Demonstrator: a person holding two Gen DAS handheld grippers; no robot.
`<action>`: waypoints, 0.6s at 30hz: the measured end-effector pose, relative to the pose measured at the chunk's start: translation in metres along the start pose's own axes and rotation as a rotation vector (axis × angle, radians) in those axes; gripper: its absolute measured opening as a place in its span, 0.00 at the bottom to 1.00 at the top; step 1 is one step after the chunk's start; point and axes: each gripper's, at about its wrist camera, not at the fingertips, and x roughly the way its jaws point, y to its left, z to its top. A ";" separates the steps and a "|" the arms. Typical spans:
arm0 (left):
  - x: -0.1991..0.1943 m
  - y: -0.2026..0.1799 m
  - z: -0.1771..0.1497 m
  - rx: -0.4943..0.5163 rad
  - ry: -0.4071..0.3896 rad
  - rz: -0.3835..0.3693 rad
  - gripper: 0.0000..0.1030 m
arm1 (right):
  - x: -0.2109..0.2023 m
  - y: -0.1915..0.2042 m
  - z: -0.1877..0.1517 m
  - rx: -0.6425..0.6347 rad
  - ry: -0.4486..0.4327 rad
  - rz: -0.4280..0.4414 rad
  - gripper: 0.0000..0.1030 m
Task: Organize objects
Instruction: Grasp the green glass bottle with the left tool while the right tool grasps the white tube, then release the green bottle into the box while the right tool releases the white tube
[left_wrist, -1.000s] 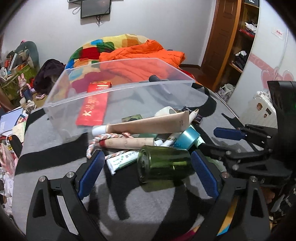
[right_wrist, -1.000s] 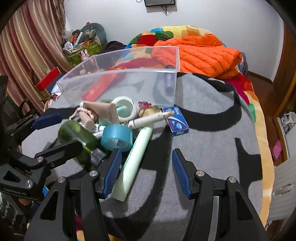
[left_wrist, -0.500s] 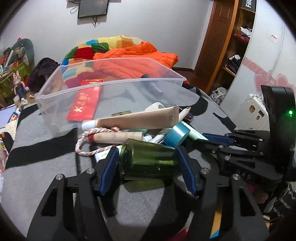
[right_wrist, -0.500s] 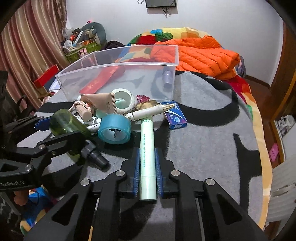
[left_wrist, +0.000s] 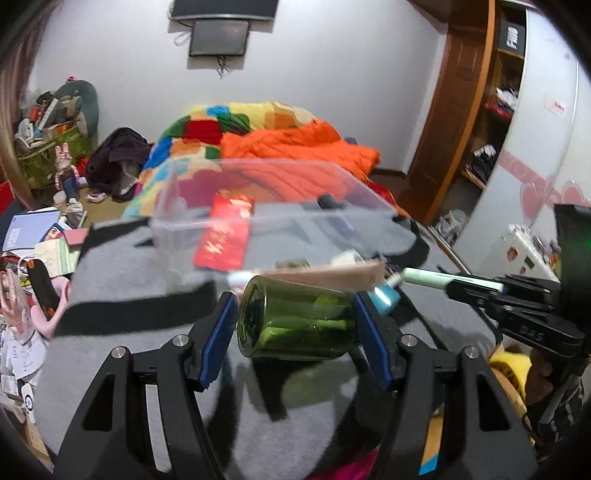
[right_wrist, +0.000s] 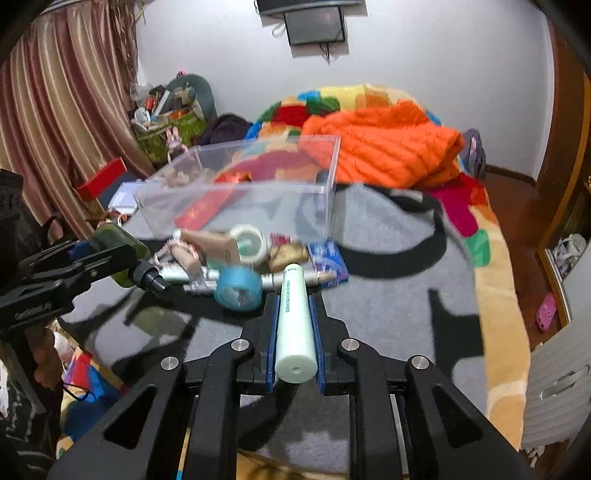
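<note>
Aloft, green bottle (left_wrist: 299, 319) in left tongs (left_wrist: 295, 328), pale tube (right_wrist: 295, 325) in right tongs (right_wrist: 295, 332).

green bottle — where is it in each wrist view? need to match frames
Left wrist: green bottle at lower centre, lying sideways, clamped in the left tool.
Right wrist: bottle at far left edge, mostly hidden behind the left tool's finger.
Shared landmark: clear bin beyond the pile.
</note>
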 end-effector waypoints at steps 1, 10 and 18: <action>-0.002 0.003 0.004 -0.004 -0.012 0.005 0.61 | -0.004 0.000 0.003 -0.002 -0.012 0.004 0.14; -0.011 0.023 0.044 -0.032 -0.108 0.087 0.61 | -0.014 0.014 0.046 -0.055 -0.123 -0.003 0.14; 0.008 0.037 0.065 -0.051 -0.111 0.135 0.61 | 0.019 0.019 0.083 -0.067 -0.108 0.014 0.14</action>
